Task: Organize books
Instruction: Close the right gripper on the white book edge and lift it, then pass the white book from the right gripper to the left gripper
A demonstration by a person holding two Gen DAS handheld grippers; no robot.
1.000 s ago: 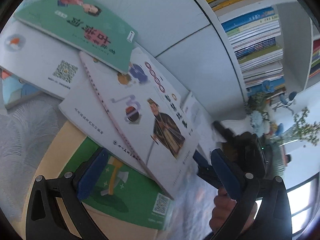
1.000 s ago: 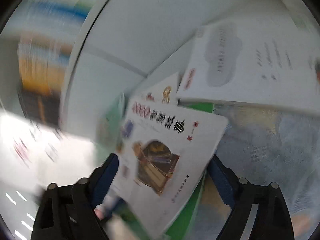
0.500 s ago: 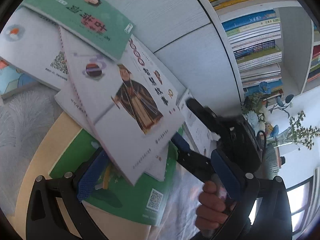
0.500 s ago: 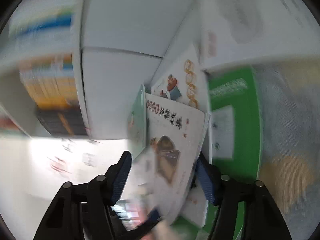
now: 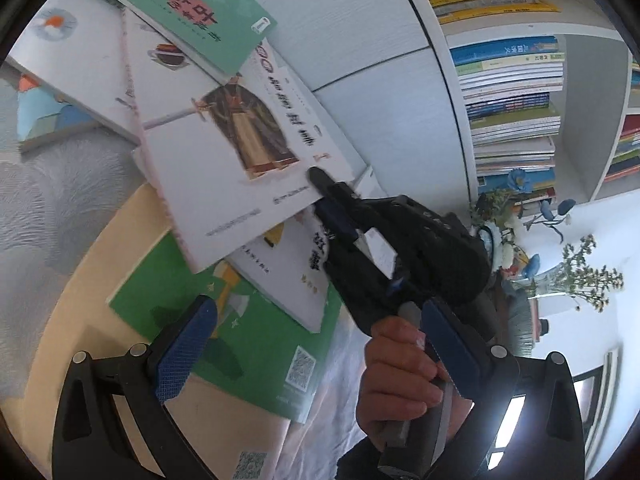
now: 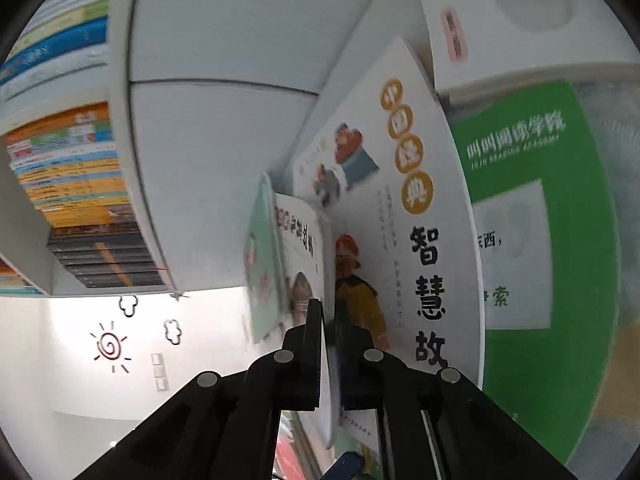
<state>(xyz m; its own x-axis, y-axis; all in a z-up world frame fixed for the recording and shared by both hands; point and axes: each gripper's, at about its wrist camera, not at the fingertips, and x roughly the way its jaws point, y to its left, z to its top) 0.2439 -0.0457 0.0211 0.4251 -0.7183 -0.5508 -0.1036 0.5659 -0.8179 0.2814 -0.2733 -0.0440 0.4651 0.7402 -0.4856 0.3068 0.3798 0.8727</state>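
The right gripper has its jaws pressed together on the lower edge of a thin white picture book, whose cover shows a robed figure in brown and gold beside a column of dark characters. In the left wrist view that book sits at centre frame, tilted, with the right gripper pinching its right-hand corner from the lower right; a hand grips the tool's handle at the lower middle of the frame. In the right wrist view the book is seen nearly edge-on, running up from the closed fingers at lower centre.

The left gripper has its jaws wide apart at the bottom of its view, holding nothing; its blue pads hover over a bright green book with a QR code on the cover.

Beneath the held book lies another white book with gold circles and large black characters, overlapping the green one. A mint-green book rests across the held book's top end at upper left of the left wrist view. More white books lie under these at left. A white shelf unit packed with stacked books fills the upper right.
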